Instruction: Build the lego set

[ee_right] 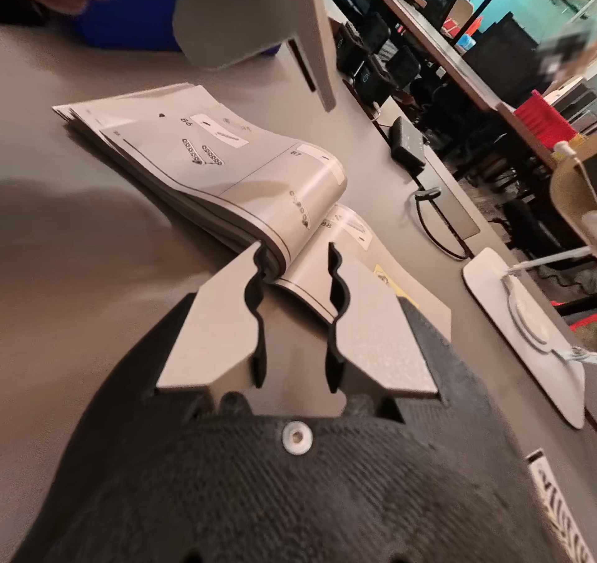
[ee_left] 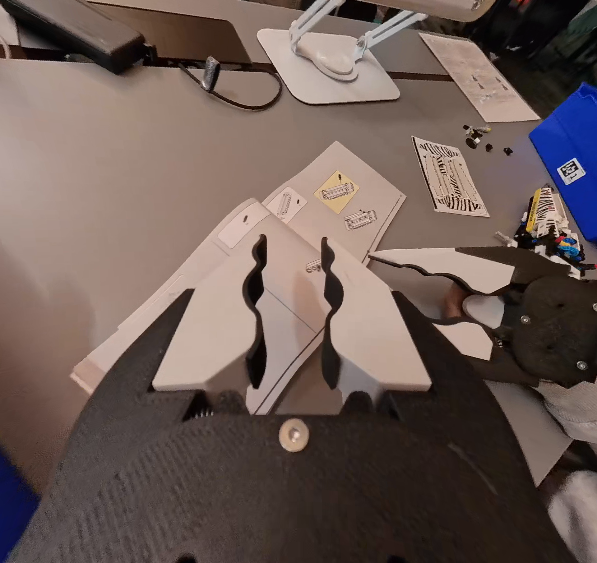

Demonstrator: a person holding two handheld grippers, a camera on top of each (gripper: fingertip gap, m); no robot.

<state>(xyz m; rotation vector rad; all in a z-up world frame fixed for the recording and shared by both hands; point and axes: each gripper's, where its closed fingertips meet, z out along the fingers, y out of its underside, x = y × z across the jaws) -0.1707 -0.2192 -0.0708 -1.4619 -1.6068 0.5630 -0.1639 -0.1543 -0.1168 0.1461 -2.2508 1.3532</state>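
Note:
The open instruction booklet [ee_left: 342,198] lies on the grey table [ee_left: 129,166]. My left gripper [ee_left: 294,244] is open and empty, hovering over the booklet's left page. My right gripper [ee_right: 295,247] is open at the booklet's [ee_right: 226,160] near edge. The curled pages by the fold sit between its fingers, and its left finger [ee_right: 226,315] touches the page stack. It also shows from the right in the left wrist view [ee_left: 407,286]. The left gripper [ee_right: 258,21] is blurred above the booklet in the right wrist view. A pile of lego pieces [ee_left: 549,240] lies at the right.
A zebra-striped sticker sheet [ee_left: 449,179], small black pieces [ee_left: 478,137] and a blue bin [ee_left: 571,153] are to the right. A white monitor stand base [ee_left: 329,66], another paper sheet [ee_left: 478,76], a black power brick [ee_left: 71,21] and its cable [ee_left: 252,105] lie at the back. Some 8 cm of space lies between my two pairs of fingers.

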